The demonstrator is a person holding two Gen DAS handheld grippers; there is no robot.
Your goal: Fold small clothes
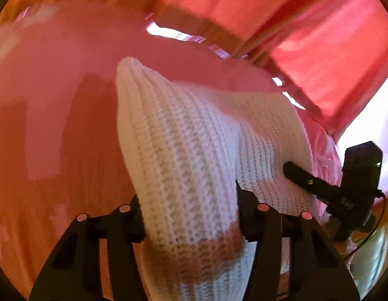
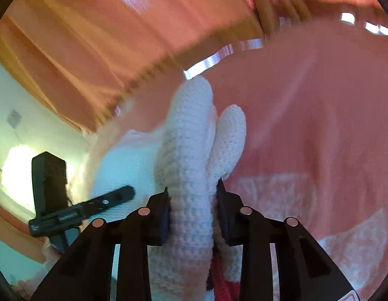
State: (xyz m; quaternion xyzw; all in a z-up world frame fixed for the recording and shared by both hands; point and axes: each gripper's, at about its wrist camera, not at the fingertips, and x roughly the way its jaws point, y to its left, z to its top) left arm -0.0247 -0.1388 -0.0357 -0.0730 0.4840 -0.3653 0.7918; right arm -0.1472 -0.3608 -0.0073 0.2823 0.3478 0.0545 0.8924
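Observation:
A white knitted garment (image 1: 183,150) is held up above a pink surface (image 1: 68,75). My left gripper (image 1: 190,215) is shut on a thick fold of it, which rises between the fingers. My right gripper (image 2: 192,200) is shut on another bunched edge of the same white knit (image 2: 188,150), with two rounded lobes sticking up past the fingers. In the left wrist view the right gripper (image 1: 319,183) shows at the right edge, against the knit. In the right wrist view the left gripper (image 2: 93,205) shows at the lower left. A red patch (image 2: 221,283) shows under the knit.
Red-pink curtains (image 1: 319,37) hang behind the surface, with a wooden edge (image 1: 194,22) in front of them. A pale wall with a bright light (image 2: 18,170) is at the far left in the right wrist view. The views are motion-blurred.

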